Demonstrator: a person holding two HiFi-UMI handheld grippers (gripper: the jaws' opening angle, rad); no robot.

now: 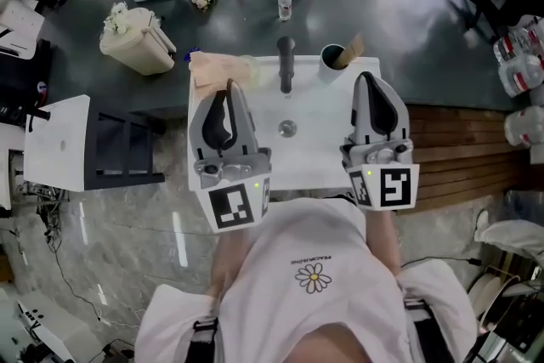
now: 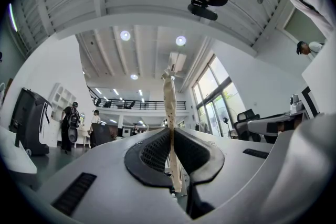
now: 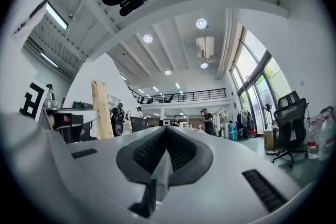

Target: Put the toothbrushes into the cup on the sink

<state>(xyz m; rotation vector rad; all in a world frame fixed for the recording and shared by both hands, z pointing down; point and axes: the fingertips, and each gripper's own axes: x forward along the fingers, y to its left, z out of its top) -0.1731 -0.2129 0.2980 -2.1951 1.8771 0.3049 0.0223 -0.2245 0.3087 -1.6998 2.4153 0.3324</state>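
Observation:
The white sink point(image 1: 319, 157) is below me, with a black faucet point(image 1: 286, 64) at its back edge. A dark cup point(image 1: 330, 59) stands at the back right corner with a beige toothbrush point(image 1: 350, 49) leaning in it. My left gripper point(image 1: 228, 87) points upward over the sink's left side. In its own view the left gripper point(image 2: 170, 131) is shut on a thin beige toothbrush point(image 2: 169, 102) that stands straight up. My right gripper point(image 1: 367, 79) also points up, near the cup. Seen in its own view, the right gripper point(image 3: 167, 128) has its jaws shut with nothing between them.
A beige bundle point(image 1: 219, 66) lies on the sink's back left corner. A cream bin point(image 1: 136, 42) and a bottle point(image 1: 285, 6) stand on the dark floor behind. A white table point(image 1: 59, 144) is at the left, wooden slats point(image 1: 463, 149) at the right.

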